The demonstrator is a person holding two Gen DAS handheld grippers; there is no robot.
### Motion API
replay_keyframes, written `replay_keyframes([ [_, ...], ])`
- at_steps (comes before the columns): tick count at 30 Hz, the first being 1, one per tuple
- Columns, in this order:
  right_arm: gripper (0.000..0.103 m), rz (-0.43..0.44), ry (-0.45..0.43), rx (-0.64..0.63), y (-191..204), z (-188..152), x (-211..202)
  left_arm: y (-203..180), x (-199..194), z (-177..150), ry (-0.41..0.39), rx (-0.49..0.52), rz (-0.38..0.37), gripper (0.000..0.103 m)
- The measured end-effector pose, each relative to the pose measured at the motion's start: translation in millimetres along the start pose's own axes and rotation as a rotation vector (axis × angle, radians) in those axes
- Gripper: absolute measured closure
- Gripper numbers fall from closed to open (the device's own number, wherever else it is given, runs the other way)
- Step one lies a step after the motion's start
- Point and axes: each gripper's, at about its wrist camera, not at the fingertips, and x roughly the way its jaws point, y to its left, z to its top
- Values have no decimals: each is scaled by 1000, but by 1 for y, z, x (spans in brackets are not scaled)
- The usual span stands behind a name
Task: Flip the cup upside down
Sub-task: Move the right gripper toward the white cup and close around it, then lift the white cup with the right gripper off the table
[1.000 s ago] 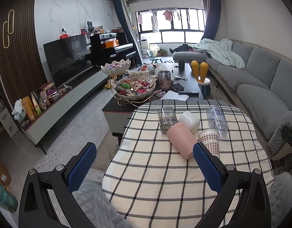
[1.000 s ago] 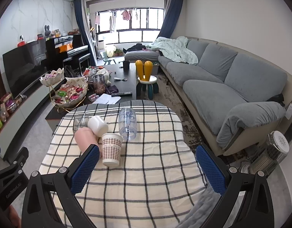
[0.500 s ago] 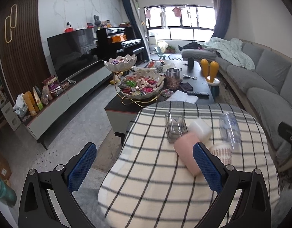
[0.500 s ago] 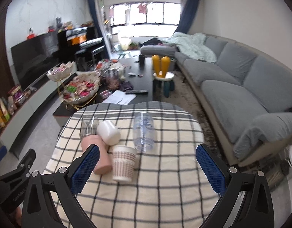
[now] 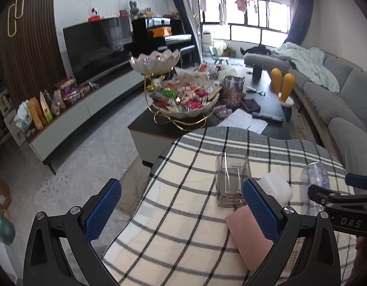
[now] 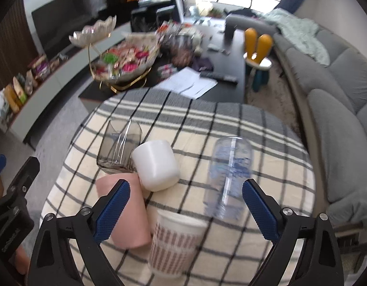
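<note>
Nothing flipped yet, by the look of it: the right gripper (image 6: pixel 186 208) is hovering w/ jaws spread wide & empty, and the patterned paper cup (image 6: pixel 174 243) is standing rim-up right between and just below its fingers, so I'm judging that's the target and the grab itself is still pending. The left gripper (image 5: pixel 180 208) is also gaping wide, holding nothing, hanging over the near-left part of the checked tablecloth (image 5: pixel 183 214); its right finger is overlapping the pink cup (image 5: pixel 249 237) in view, contact can't be told. Room is looking tight on the cup's left: in the right wrist view the pink cup is lying on its side touching or nearly touching the paper cup, w/ the white cup (image 6: pixel 157 165) just behind and the smoky glass (image 6: pixel 119 146) beyond that, all bunched. On the cup's right the clear plastic bottle (image 6: pixel 227 176) is standing near, w/ a small gap. Open cloth is showing toward the near-right, so that's prob the safer side for swinging the cup over. Table edge is curving away on the left and far sides; beyond the far edge the dark coffee table (image 6: pixel 228 54) w/ the snack bowl (image 6: pixel 126 59) is sitting well apart, grey sofa (image 6: pixel 326 100) off to the right.
</note>
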Motion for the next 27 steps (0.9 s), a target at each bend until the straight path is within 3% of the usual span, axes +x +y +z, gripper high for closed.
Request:
replay_keyframes([
  [10, 11, 75, 172, -80, 22, 33, 84, -2, 67, 8, 124, 8, 7, 0],
  [19, 11, 121, 270, -75, 28, 36, 120, 1, 87, 7, 167, 4, -8, 0],
  [21, 13, 129, 280, -70, 28, 36, 124, 3, 89, 7, 169, 1, -9, 0],
  [23, 31, 154, 291, -54, 27, 36, 128, 3, 90, 7, 170, -1, -9, 0],
  [27, 34, 177, 289, -25, 26, 35, 128, 5, 88, 8, 166, -3, -6, 0],
])
